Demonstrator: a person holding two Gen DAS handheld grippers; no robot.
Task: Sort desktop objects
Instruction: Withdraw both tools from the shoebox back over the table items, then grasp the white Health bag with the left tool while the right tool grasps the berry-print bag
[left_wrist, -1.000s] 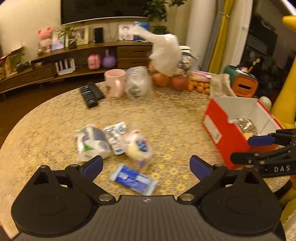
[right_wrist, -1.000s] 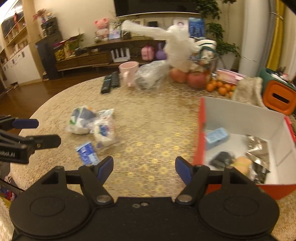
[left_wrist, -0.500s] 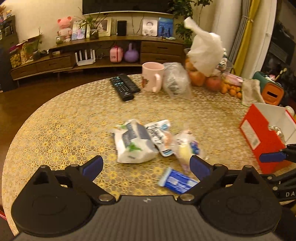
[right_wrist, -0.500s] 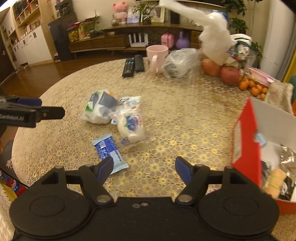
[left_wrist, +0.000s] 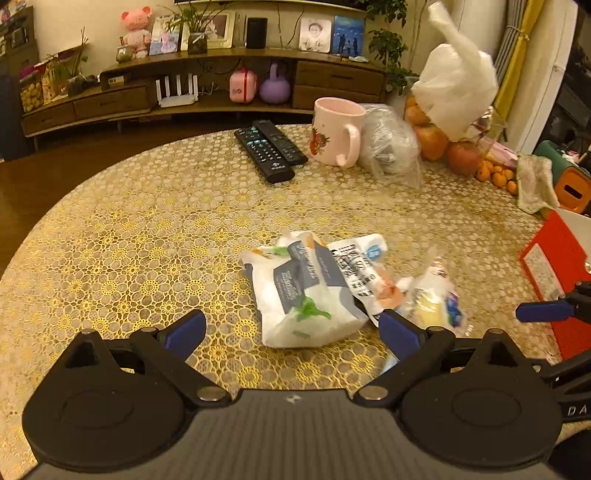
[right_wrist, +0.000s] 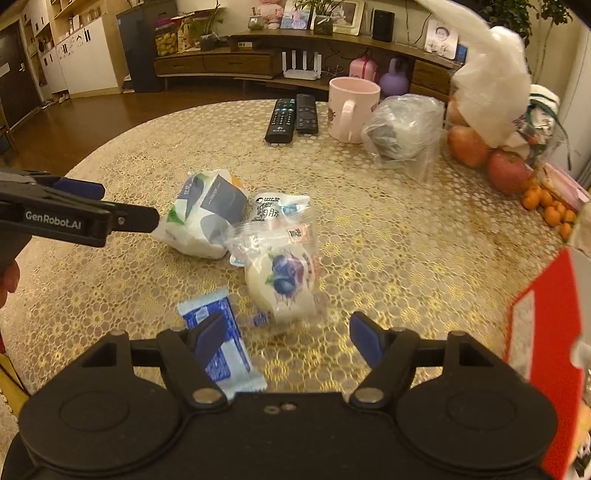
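Snack packets lie clustered mid-table: white bag (left_wrist: 306, 295) at my left gripper's (left_wrist: 291, 332) 12 o'clock, blue wrapper (right_wrist: 218, 339) at my right gripper's (right_wrist: 286, 338) 9 o'clock (both wide open, empty), ready for the red box (right_wrist: 535, 350) at 3 o'clock.

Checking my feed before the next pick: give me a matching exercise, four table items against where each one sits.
Items:
1. blue packet
2. pink mug
3. remotes
4. red box

Places:
A. right edge of the view
B. far side, left of the mug
C. under the right gripper's left finger
D. far side, beside a clear bag

Pairs: 1-C, 2-D, 3-B, 4-A
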